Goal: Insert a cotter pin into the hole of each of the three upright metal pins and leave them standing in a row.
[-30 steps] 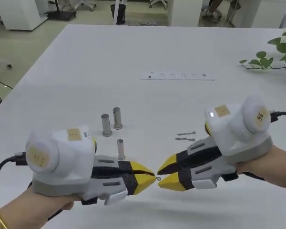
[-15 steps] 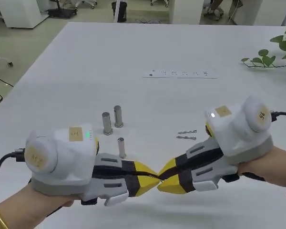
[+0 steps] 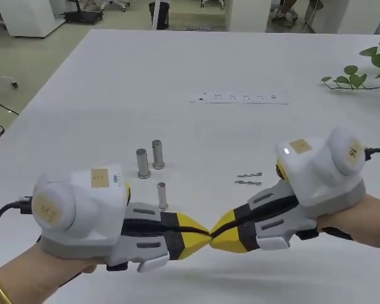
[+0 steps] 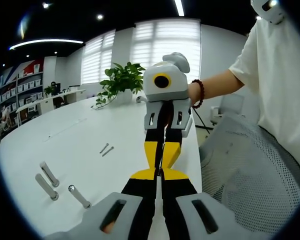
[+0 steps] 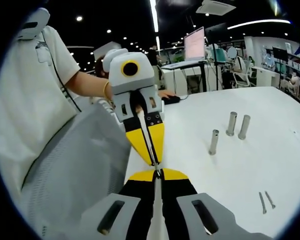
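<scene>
From where I stand, a careless swing of the left gripper (image 3: 201,235) could topple the nearest of the 3 metal pins (image 3: 143,163) standing just behind it. It lies level, pointing right, jaws narrow. I can't tell if anything is pinched. Its tip touches the right gripper (image 3: 216,234), angled down and leftward, equally narrow. 2 cotter pins (image 3: 247,181) lie flat nearby.

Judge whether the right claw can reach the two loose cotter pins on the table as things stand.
Probably yes. The cotter pins lie in the open near the right claw, nothing between. Its jaws are shut, tip to tip with the left claw, so it must open first.
</scene>
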Tool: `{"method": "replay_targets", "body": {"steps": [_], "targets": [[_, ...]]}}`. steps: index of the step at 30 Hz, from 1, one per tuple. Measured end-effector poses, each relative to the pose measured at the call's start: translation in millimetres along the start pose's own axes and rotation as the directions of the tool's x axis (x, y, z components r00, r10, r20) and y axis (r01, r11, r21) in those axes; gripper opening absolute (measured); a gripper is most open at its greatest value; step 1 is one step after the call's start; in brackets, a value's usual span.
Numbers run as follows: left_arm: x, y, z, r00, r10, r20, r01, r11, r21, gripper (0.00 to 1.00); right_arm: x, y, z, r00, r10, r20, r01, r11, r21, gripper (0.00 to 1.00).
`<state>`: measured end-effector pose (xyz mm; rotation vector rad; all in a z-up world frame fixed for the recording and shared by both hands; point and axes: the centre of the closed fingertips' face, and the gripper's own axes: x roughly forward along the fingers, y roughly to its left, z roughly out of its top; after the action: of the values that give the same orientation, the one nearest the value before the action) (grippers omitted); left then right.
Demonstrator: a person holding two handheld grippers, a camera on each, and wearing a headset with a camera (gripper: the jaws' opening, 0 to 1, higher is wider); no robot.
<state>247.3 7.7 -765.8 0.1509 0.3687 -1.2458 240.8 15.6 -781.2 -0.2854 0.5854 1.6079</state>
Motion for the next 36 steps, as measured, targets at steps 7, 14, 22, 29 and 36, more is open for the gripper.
{"method": "replay_targets", "body": {"steps": [7,14,22,29,36], "targets": [[1.2,2.1,-0.8,0.9998,0.019,0.008,-0.018,1.0,-0.011,0.0,-0.4,-3.4,-1.0,0.9994,-0.023,-0.025,0.022,0.999,-0.033,0.04],[-0.4,6.5,0.3,0.9991,0.041,0.012,-0.041,0.999,-0.016,0.03,0.5,-3.9,0.5,0.9974,-0.04,-0.06,0.034,0.995,-0.095,0.02],[-1.8,9.8,-4.3,0.9978,0.065,-0.007,-0.065,0.998,-0.024,0.1,-0.9,-8.8,-6.1,0.9873,-0.076,-0.139,0.053,0.985,-0.164,0.02],[-6.6,25.2,-4.7,0.9876,0.156,0.019,-0.154,0.986,-0.061,0.21,-3.1,-19.7,-12.4,0.9683,-0.12,-0.219,0.078,0.979,-0.19,0.02],[-16.2,40.5,-12.7,0.9709,0.24,-0.001,-0.239,0.969,-0.068,0.22,-2.3,-32.4,-11.5,0.9531,-0.156,-0.26,0.105,0.975,-0.198,0.02]]}}
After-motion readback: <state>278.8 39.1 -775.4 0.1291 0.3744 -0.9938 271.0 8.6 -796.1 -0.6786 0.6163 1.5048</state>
